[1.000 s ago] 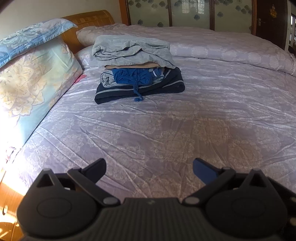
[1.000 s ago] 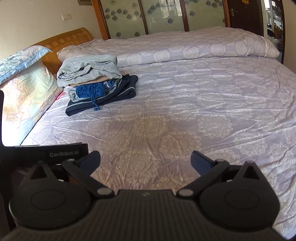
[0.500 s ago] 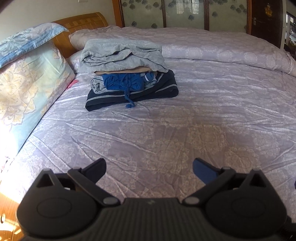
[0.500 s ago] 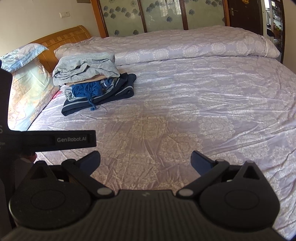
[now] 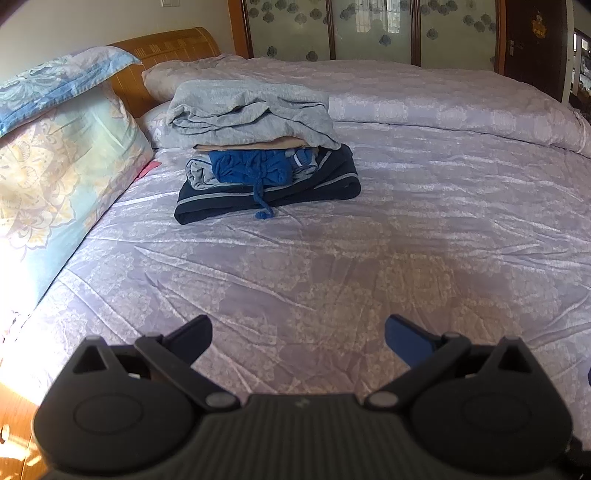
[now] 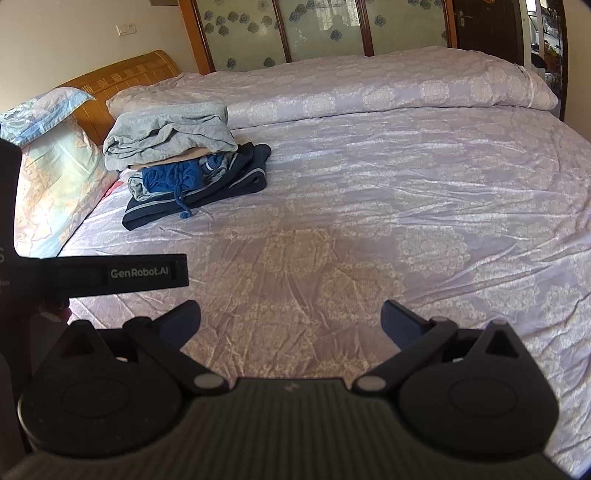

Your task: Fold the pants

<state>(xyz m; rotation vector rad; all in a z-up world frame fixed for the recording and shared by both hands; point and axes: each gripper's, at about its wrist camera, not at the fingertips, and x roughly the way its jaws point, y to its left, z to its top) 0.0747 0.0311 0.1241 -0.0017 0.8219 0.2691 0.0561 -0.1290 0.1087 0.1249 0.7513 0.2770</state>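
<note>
A stack of folded clothes [image 5: 258, 162] lies on the bed near the pillows: grey pants [image 5: 251, 110] on top, a tan layer, blue drawstring shorts [image 5: 251, 170], dark navy striped pants [image 5: 266, 195] at the bottom. The stack also shows in the right wrist view [image 6: 184, 162]. My left gripper [image 5: 298, 330] is open and empty, low over the bedspread, well short of the stack. My right gripper [image 6: 290, 315] is open and empty, further right. The left gripper's body [image 6: 110, 275] shows at the left edge of the right wrist view.
The lilac patterned bedspread [image 5: 369, 258] covers the whole bed. Floral pillows [image 5: 62, 166] lean against a wooden headboard [image 5: 166, 44] at left. A rolled duvet [image 5: 443, 96] runs along the far side. Glass-panelled doors [image 6: 314, 26] stand behind.
Both grippers have drifted slightly; the clothes stack has shifted a little in view. The left gripper's body has come further into the right wrist view. Both jaws stay open.
</note>
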